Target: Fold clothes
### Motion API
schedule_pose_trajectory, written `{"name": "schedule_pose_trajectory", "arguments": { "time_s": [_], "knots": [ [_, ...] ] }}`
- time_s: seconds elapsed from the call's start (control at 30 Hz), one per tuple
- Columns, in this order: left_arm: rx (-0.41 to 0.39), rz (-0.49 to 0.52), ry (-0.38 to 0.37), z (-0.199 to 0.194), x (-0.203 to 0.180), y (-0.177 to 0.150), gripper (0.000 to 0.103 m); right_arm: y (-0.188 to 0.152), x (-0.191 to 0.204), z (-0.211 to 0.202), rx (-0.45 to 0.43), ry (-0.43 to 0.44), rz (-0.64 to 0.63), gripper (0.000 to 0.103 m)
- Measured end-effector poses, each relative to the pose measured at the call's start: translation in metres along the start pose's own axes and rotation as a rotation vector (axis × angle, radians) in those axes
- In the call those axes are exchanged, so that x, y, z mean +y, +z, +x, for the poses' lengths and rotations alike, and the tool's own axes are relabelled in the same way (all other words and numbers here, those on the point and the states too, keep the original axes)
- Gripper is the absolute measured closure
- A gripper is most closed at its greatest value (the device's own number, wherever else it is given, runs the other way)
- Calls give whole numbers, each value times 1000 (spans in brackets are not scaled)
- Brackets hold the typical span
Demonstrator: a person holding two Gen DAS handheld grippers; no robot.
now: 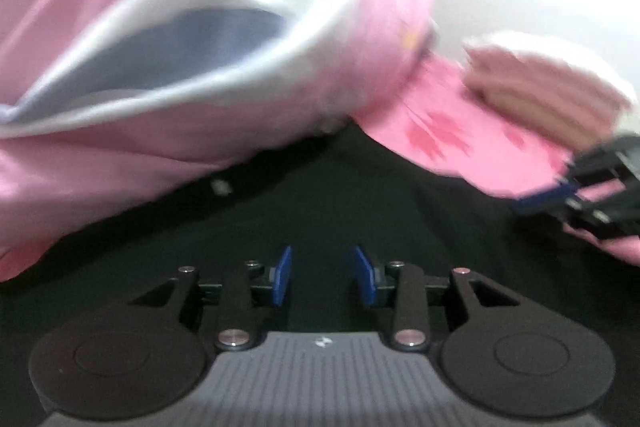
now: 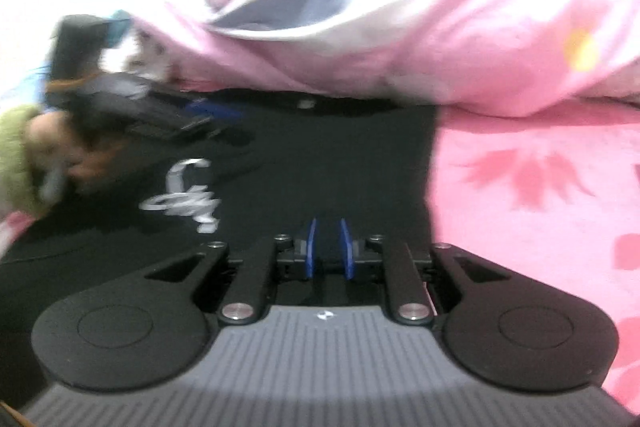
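Note:
A black garment (image 1: 320, 195) lies flat on a pink flowered sheet (image 2: 540, 187). It has a white print (image 2: 188, 195) near its left side in the right wrist view. My left gripper (image 1: 322, 267) hovers over the black cloth, open, with nothing between its blue pads. It also shows blurred at the garment's left edge (image 2: 208, 113). My right gripper (image 2: 329, 239) is over the garment (image 2: 320, 155) near its right edge. Its pads stand a narrow gap apart and I see no cloth pinched. That gripper (image 1: 560, 195) appears at the far right in the left wrist view.
A bulky pink and white bedding bundle (image 1: 200, 7) (image 2: 400, 7) lies just beyond the garment's far edge. A hand (image 1: 540, 83) holds the right gripper. A hand in a green sleeve (image 2: 16, 155) holds the left one. Both views are blurred.

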State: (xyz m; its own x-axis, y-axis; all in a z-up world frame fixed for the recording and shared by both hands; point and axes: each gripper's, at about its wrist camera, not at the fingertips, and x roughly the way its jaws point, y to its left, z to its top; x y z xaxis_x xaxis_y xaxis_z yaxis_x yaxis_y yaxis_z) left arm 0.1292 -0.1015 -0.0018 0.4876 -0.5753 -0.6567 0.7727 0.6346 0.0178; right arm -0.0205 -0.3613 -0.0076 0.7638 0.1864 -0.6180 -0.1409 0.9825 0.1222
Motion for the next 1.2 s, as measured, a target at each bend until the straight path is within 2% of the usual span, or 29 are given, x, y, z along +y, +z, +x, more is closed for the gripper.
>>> {"name": "schedule_pose_trajectory", "arguments": {
  "time_s": [0.07, 0.13, 0.27, 0.33, 0.4, 0.47, 0.53, 0.6, 0.67, 0.73, 0.87, 0.97, 1.03, 1.1, 1.2],
  "knots": [
    [67, 68, 39, 10, -13, -3, 66, -11, -9, 5, 42, 1, 43, 90],
    [48, 77, 51, 8, -18, 1, 66, -23, -17, 3, 48, 19, 94, 90],
    [-31, 79, 13, 4, -30, 23, 64, -28, -26, -13, -37, 51, 155, 90],
    [-14, 80, -11, 23, -40, 37, 64, -31, -36, -14, -93, 78, 218, 90],
    [46, 41, -12, 49, -41, 43, 64, -34, -47, -15, -150, 105, 281, 89],
    [117, -13, 11, 76, -37, 46, 61, -41, -60, -4, -146, 142, 364, 90],
    [109, -121, -2, 72, -25, 48, 62, -49, -75, 5, -129, 185, 459, 91],
    [99, -228, -14, 67, -14, 50, 62, -60, -94, 4, -172, 298, 576, 90],
    [78, -265, 8, 45, -11, 51, 59, -77, -116, 6, -216, 402, 719, 92],
    [59, -290, 43, 20, -12, 54, 56, -86, -128, 7, -255, 452, 799, 93],
    [15, -353, 78, -56, -28, 55, 48, -80, -120, 9, -249, 427, 747, 92],
    [-34, -403, 44, -125, -52, 45, 41, -82, -124, 13, -258, 448, 768, 92],
    [-76, -471, 9, -168, -69, 25, 34, -82, -124, 15, -257, 451, 774, 92],
    [-89, -541, -40, -197, -84, -4, 34, -79, -121, 17, -244, 434, 770, 92],
    [-52, -643, -71, -210, -101, -48, 34, -70, -117, 16, -183, 370, 754, 93]
  ]
}}
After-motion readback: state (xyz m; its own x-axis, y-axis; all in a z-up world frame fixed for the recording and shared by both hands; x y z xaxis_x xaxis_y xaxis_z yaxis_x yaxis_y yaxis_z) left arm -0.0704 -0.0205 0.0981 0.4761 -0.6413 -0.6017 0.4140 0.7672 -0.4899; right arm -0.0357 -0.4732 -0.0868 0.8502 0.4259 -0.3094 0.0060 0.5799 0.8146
